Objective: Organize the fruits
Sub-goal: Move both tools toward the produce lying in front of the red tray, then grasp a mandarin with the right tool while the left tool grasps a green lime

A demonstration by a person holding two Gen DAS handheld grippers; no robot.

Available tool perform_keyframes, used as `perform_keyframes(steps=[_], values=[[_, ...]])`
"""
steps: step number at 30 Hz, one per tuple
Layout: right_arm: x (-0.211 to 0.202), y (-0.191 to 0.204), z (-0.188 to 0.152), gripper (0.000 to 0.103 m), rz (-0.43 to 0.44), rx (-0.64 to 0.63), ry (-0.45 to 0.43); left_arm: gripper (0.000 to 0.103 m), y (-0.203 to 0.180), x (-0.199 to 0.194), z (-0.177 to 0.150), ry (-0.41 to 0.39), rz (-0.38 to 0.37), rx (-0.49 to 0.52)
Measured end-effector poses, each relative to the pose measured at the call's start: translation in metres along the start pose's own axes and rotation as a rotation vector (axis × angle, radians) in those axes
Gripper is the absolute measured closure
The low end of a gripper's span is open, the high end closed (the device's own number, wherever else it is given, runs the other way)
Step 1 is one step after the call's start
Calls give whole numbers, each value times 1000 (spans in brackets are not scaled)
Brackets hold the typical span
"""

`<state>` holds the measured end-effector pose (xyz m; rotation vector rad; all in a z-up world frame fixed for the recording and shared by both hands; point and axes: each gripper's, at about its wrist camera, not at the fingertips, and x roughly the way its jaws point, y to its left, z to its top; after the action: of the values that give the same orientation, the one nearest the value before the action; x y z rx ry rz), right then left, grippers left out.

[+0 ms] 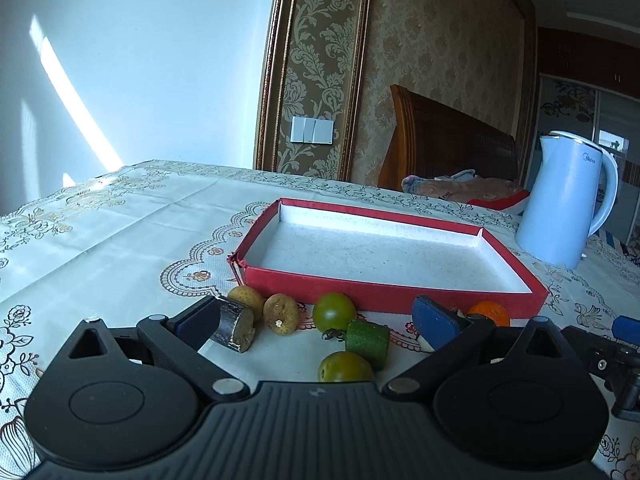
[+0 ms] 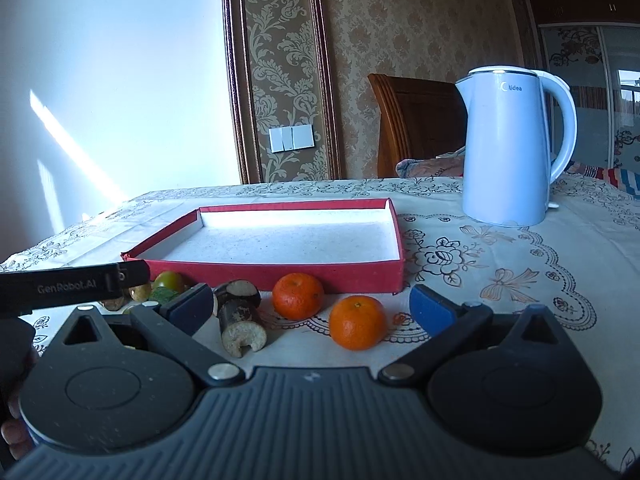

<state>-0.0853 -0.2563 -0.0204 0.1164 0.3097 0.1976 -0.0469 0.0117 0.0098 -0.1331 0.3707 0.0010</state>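
A shallow red box (image 1: pixel 384 286) with a white, empty inside lies on the table; it also shows in the right wrist view (image 2: pixel 276 276). In front of it lie two green tomatoes (image 1: pixel 334 311), a green cylinder piece (image 1: pixel 367 343), two brown round fruits (image 1: pixel 281 313) and a dark cut cane piece (image 1: pixel 234 326). My left gripper (image 1: pixel 320 324) is open around these, low over the table. In the right wrist view two tangerines (image 2: pixel 358 322) and dark cane pieces (image 2: pixel 240 320) lie between the fingers of my open right gripper (image 2: pixel 312 310).
A light blue electric kettle (image 2: pixel 508 148) stands on the table right of the box; it also shows in the left wrist view (image 1: pixel 566 200). A patterned white tablecloth (image 2: pixel 500 260) covers the table. A wooden headboard (image 2: pixel 416 128) and wall stand behind.
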Motion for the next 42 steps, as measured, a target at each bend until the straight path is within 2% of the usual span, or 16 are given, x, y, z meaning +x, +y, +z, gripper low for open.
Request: perform_keyframes(steps=[4,11,15,18,21,24,25,27,35,37,38,42], values=[[-1,-9,0,0,-22,2,34,0,11,1,0,26,-8,-46],[10,-16,1,0,-46,-32,107,0,-6,-2,-5,15,-22,61],[21,-18,5,9,-33,-92,144,0,-9,-4,-6,7,-29,76],[30,-24,9,10,-15,-106,167,0,-7,-4,-6,11,-31,69],[39,-30,12,19,18,-102,196,0,-7,-3,-6,12,-31,69],[47,-33,12,22,43,-99,227,0,-7,-3,-6,18,-33,68],[49,-33,12,32,52,-101,232,0,-7,-3,-6,18,-34,69],[53,-31,12,43,65,-115,252,0,-7,-3,-6,17,-35,72],[67,-29,13,43,36,-117,283,0,-8,-3,-6,23,-40,79],[71,-30,11,59,39,-109,306,0,-8,-5,-6,27,-58,88],[72,-31,10,62,26,-103,313,0,-7,-6,-7,24,-67,90],[72,-35,9,63,33,-81,301,0,-8,-9,-9,27,-84,110]])
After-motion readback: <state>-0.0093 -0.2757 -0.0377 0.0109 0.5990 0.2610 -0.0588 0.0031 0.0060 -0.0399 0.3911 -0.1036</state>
